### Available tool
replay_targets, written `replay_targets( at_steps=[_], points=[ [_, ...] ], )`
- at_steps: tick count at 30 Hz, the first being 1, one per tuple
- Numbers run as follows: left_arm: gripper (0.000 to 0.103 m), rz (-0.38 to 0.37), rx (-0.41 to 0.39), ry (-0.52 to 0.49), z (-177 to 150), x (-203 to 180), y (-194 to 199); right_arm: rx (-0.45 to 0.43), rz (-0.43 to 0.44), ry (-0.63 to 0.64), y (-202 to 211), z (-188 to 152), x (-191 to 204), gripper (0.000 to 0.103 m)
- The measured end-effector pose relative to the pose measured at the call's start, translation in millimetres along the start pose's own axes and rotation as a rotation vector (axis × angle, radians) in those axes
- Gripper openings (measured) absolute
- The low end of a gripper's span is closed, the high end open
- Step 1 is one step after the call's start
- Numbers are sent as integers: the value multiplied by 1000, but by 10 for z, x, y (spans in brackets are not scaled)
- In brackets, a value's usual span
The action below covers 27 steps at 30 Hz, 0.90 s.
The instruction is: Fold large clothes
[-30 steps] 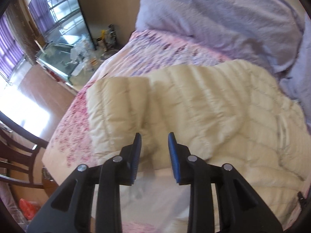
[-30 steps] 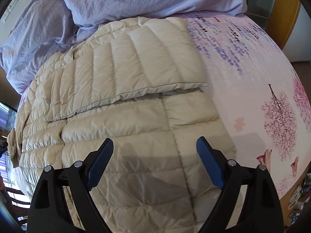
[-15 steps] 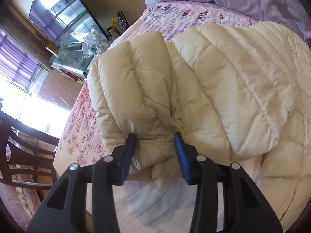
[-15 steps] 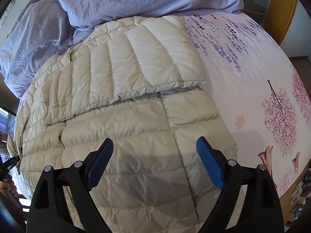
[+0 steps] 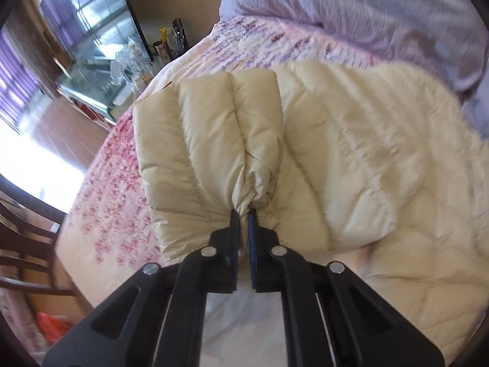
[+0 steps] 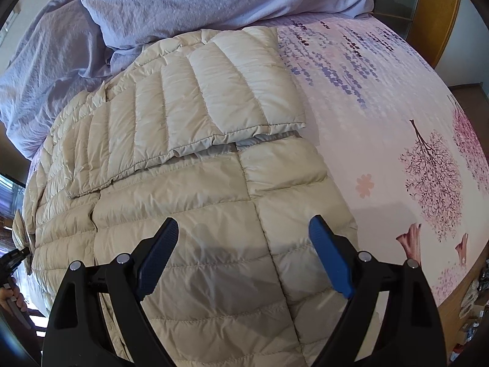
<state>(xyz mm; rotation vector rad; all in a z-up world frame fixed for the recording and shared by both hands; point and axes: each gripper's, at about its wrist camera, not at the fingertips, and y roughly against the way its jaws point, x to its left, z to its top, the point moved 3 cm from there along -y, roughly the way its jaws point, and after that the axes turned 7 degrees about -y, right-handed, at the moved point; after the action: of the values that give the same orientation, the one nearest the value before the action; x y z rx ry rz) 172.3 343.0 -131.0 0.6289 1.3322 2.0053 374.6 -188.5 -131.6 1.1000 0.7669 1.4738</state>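
Two grippers are in your hands over a cream quilted down jacket spread on a bed with a pink and purple flowered sheet. Your left gripper has just closed its jaws and now pinches the bunched end of the jacket's sleeve, the fabric gathered into tight pleats between the pads. The sleeve lies toward the bed's edge, beside the jacket's body. Your right gripper hangs over the jacket's lower body with its jaws spread wide and nothing between them. The other sleeve lies folded flat across the jacket's back. A rumpled lilac duvet sits beyond the jacket, touching its far edge.
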Motion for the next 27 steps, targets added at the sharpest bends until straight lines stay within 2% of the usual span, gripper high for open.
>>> replay_targets(
  at_steps=[4,8,13,19,27],
  points=[
    [6,-79,-62,38,48,44,193,2,3,1,6,-7,-14,89],
    [5,-88,-95,24,91,8,350,3,5,-4,11,-24,-18,89],
    [5,-113,-137,-23,164,-238,563,1,13,-8,26,-17,-14,89],
    [5,-189,-197,-117,290,-810,876,-7,18,-21,73,-18,-62,89],
    [5,-331,-269,-255,375,-1791,1357,-22,14,-60,152,-30,-284,89]
  ],
)
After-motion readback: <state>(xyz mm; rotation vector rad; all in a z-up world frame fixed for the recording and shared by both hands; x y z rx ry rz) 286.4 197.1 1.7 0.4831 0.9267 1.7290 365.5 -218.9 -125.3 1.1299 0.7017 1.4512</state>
